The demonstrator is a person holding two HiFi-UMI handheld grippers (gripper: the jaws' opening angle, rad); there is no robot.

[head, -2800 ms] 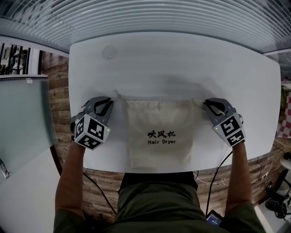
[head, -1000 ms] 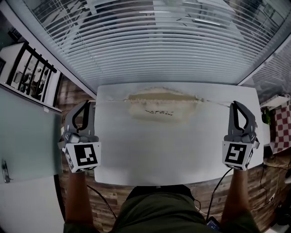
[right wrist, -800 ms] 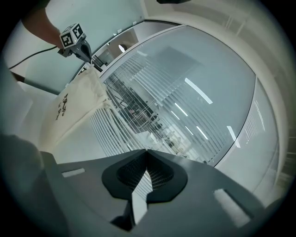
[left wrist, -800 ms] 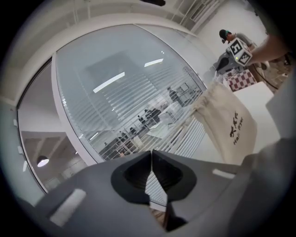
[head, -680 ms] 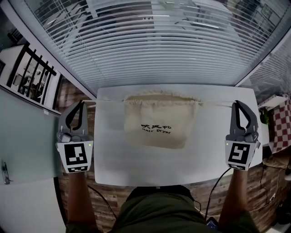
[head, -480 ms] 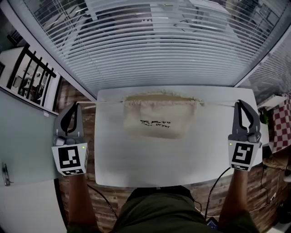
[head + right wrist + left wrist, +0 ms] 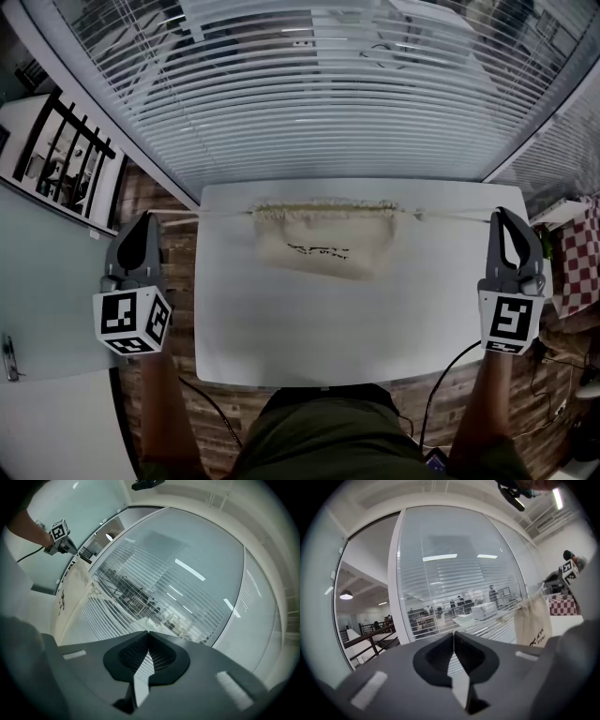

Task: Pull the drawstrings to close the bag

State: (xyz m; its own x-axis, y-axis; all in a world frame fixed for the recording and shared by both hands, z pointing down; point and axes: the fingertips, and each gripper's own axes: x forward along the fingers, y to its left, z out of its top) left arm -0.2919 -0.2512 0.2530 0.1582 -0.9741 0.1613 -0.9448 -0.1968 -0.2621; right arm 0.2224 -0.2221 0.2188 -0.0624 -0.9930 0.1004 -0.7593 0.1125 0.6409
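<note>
Left gripper (image 7: 143,221) at 9 o'clock and right gripper (image 7: 502,215) at 3 each pinch 1 taut cord (image 7: 202,215). The bag (image 7: 323,239) hangs between them at 12 o'clock, mouth partly gathered: mid-pull, I judge, so next spread both hands wider to cinch it.

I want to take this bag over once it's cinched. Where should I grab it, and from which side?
Probably the gathered mouth of the bag, pinched mid-width from the person's side. It is bunched thick there, and the drawstrings run taut sideways to the left gripper and right gripper, both shut on them, so the ends are taken.
</note>
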